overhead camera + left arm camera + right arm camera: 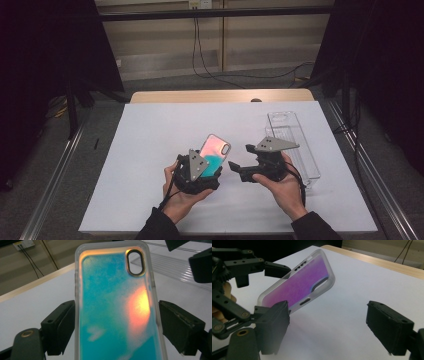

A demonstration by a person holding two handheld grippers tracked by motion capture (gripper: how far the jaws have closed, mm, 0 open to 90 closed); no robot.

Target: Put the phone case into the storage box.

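The left hand-held gripper (212, 172) clamps the iridescent phone case (214, 152) by its long edges, near the middle of the white table (150, 150), and holds it up off the surface, tilted, apparently so that the case's free upper end is offered to the other hand. The right hand-held gripper (239, 159) hangs just to the right with its jaws apart and nothing between them, angled toward the case. A clear plastic box (295, 145) lies farther right, probably the case's packaging.
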